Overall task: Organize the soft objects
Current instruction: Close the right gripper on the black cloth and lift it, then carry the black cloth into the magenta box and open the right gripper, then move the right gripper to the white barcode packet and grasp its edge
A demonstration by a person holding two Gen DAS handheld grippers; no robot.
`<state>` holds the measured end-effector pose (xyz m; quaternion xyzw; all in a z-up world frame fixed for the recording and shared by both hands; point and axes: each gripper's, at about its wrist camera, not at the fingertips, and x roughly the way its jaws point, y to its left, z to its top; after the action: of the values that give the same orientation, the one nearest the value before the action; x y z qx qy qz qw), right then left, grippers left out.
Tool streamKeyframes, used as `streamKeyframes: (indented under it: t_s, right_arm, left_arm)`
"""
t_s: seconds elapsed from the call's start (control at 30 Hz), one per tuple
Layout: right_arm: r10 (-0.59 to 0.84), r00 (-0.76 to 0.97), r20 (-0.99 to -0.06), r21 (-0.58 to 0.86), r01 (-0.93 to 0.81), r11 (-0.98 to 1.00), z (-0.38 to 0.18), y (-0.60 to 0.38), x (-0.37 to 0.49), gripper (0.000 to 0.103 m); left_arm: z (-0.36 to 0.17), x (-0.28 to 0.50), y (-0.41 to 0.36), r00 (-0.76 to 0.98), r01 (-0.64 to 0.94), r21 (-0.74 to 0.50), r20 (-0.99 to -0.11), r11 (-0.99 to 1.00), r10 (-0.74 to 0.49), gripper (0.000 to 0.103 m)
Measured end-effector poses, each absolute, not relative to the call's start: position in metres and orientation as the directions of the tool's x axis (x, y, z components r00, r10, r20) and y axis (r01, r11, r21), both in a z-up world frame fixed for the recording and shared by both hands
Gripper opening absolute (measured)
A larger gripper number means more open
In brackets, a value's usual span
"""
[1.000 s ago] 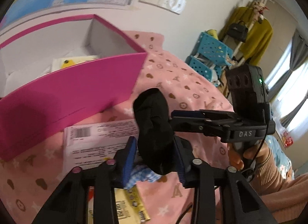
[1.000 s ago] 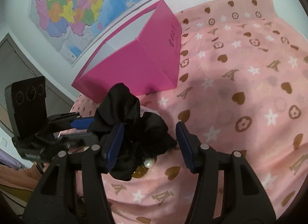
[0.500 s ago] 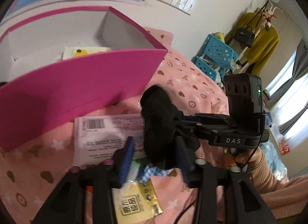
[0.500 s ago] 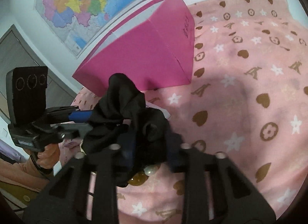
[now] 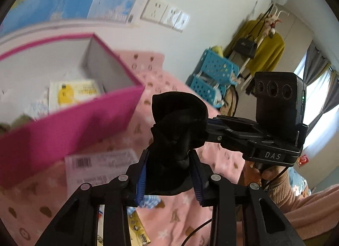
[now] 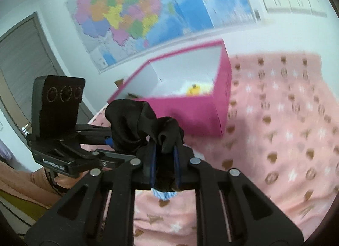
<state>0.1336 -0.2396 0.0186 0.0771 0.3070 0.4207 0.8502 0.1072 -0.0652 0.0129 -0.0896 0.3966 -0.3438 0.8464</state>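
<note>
A crumpled black cloth [image 5: 178, 131] is held up in the air between both grippers. My left gripper [image 5: 169, 174] is shut on its lower part. My right gripper [image 6: 165, 165] is shut on another fold of the same cloth [image 6: 135, 125]; it also shows in the left wrist view [image 5: 254, 138], reaching in from the right. The open pink box [image 5: 63, 127] stands behind on the pink patterned blanket [image 6: 286, 140], with a yellow-and-white packet [image 5: 74, 93] inside. The box [image 6: 201, 116] lies beyond the cloth in the right wrist view.
A white printed sheet with a barcode [image 5: 99, 167] and a yellow packet [image 5: 137, 231] lie on the blanket below the cloth. A blue checked item [image 6: 164, 195] shows under the right gripper. Blue crates [image 5: 211, 76] and a coat rack stand by the wall.
The right gripper has closed on the black cloth. Both grippers have lifted the cloth off the blanket, and the box interior has come into view.
</note>
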Motion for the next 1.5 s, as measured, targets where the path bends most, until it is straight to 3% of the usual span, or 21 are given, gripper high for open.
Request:
streamKeyframes:
  t_s: [0.43, 0.7, 0.83, 0.9, 0.97, 1.2, 1.33, 1.5]
  right_arm:
    - [0.772, 0.512, -0.378, 0.295, -0.723, 0.624, 0.090, -0.202, 0.194, 0.016]
    - [0.736, 0.474, -0.483, 0.323, -0.685, 0.653, 0.067, -0.175, 0.240, 0.016]
    - [0.660, 0.505, -0.556, 0.299, -0.619, 0.726, 0.050, -0.170, 0.254, 0.030]
    - [0.616, 0.534, -0.579, 0.250, -0.603, 0.758, 0.046, -0.168, 0.255, 0.034]
    - [0.606, 0.541, -0.582, 0.255, -0.587, 0.769, 0.045, -0.170, 0.255, 0.043]
    - [0.648, 0.529, -0.548, 0.280, -0.614, 0.738, 0.048, -0.182, 0.233, 0.045]
    - [0.701, 0.491, -0.517, 0.317, -0.651, 0.690, 0.046, -0.191, 0.213, 0.054]
    - [0.745, 0.443, -0.498, 0.387, -0.656, 0.648, 0.031, -0.207, 0.189, 0.054]
  left_arm:
    - [0.086, 0.147, -0.035, 0.644, 0.446, -0.323, -0.532, 0.835, -0.550, 0.035]
    - [0.064, 0.197, -0.018, 0.616, 0.354, -0.373, -0.597, 0.858, -0.514, 0.035]
    - [0.040, 0.212, -0.015, 0.587, 0.301, -0.375, -0.651, 0.877, -0.480, 0.036]
    - [0.030, 0.218, -0.010, 0.575, 0.256, -0.384, -0.677, 0.887, -0.459, 0.048]
    - [0.025, 0.219, -0.005, 0.577, 0.230, -0.387, -0.685, 0.893, -0.446, 0.052]
    - [0.026, 0.198, 0.002, 0.615, 0.219, -0.335, -0.681, 0.916, -0.397, 0.052]
    - [0.034, 0.172, 0.000, 0.642, 0.257, -0.297, -0.659, 0.920, -0.392, 0.052]
    - [0.043, 0.134, -0.006, 0.661, 0.322, -0.261, -0.625, 0.910, -0.414, 0.057]
